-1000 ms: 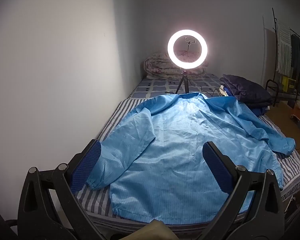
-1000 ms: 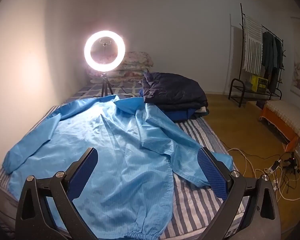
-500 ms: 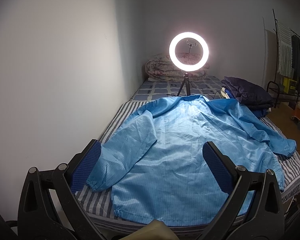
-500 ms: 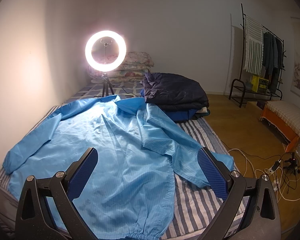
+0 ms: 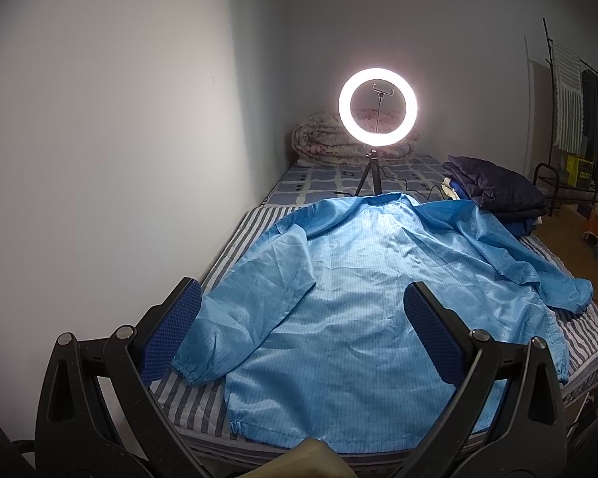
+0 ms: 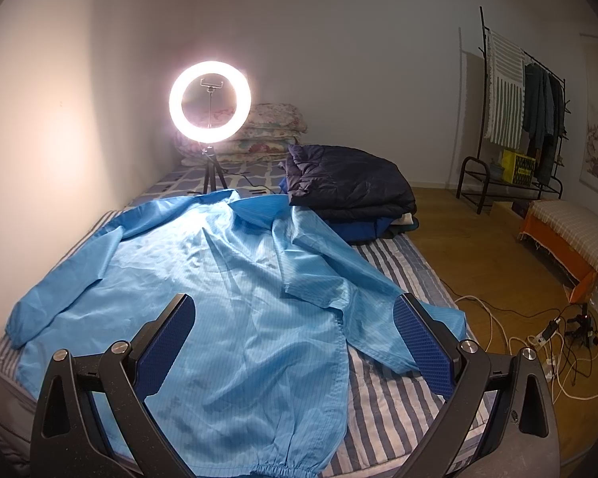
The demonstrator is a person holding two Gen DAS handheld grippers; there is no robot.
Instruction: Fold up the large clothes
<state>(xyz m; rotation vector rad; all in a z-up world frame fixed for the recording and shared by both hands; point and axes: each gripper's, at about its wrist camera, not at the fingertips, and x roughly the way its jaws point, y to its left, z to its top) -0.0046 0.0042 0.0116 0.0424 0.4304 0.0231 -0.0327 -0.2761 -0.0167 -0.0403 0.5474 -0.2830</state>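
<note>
Jacket [image 5: 362, 302] lay spread flat on bed [image 6: 394, 402], unfolded; left gripper [image 5: 303, 334] and right gripper [image 6: 295, 342] hovered spread, empty. Folding not begun.

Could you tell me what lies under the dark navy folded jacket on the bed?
Under the navy jacket a folded blue garment and a strip of white fabric stick out. Whatever lies deeper in the pile is covered.
</note>
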